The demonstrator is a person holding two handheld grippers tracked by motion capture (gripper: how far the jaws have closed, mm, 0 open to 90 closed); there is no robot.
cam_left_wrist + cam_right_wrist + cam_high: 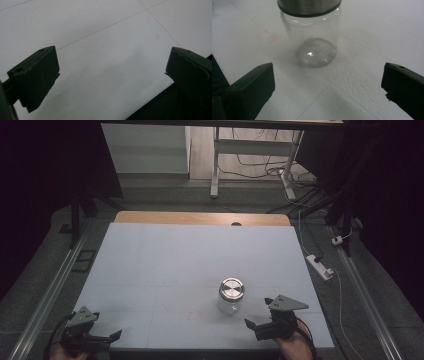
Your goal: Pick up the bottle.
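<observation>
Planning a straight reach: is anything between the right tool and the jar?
Nothing: bare white table lies between the open right tool and the jar, as the right gripper view shows.

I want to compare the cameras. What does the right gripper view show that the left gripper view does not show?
The right gripper view shows a clear glass jar with a metal lid, upright on the table ahead of the open right gripper, plus a faint reddish mark. The left gripper view shows the open left gripper over bare surface, with the table's near edge against darkness. Both show two black jaws wide apart above the white table.
</observation>
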